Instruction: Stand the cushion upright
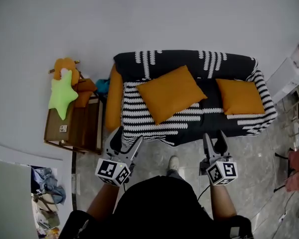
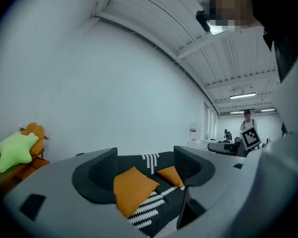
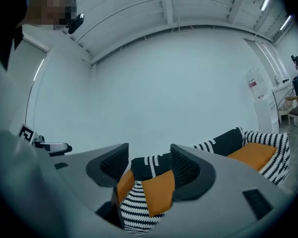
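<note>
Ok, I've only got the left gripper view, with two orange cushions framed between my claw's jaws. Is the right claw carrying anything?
Observer: No, the right claw is open, with nothing in it.
Operator: Are both claws at the sofa?
Observer: Not yet. The head view shows the left claw and the right claw over the floor, short of the sofa's front edge.
Operator: Any cushion I'm missing?
Observer: A third orange cushion stands on edge at the sofa's end, on the head view's left.
</note>
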Action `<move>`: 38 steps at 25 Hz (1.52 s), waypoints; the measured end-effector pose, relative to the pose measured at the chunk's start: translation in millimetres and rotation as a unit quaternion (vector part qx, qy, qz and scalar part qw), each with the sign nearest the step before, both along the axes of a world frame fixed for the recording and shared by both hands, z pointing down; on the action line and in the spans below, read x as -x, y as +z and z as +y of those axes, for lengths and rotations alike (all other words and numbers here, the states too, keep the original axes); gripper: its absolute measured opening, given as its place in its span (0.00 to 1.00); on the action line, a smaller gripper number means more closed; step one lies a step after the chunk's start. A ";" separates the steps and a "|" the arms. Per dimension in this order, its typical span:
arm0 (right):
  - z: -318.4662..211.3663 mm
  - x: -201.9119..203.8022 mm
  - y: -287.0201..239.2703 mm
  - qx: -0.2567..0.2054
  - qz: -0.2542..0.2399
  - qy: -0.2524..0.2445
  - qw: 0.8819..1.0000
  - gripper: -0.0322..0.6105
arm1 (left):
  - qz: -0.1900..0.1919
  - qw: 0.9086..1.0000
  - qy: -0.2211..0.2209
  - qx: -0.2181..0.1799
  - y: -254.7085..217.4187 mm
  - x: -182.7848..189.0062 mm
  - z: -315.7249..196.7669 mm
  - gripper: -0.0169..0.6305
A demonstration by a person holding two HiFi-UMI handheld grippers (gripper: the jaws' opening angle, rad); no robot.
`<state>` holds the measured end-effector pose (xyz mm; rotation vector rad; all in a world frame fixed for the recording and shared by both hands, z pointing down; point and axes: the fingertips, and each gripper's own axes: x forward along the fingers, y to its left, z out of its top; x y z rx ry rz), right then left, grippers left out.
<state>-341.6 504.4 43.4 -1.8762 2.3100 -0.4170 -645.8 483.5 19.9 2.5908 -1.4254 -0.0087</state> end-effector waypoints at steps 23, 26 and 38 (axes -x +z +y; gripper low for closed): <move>-170.0 -75.6 22.4 0.026 -0.018 -0.066 0.997 0.45 | -0.003 0.997 -0.068 0.041 20.8 -64.0 -138.2 0.58; -185.4 -79.6 20.9 0.028 -0.010 -0.052 0.998 0.45 | 0.001 0.997 -0.056 0.047 29.7 -67.9 -163.6 0.58; -306.8 -61.1 37.3 0.048 0.022 -0.015 0.998 0.46 | -0.010 0.997 -0.007 0.074 59.7 -61.6 -304.4 0.58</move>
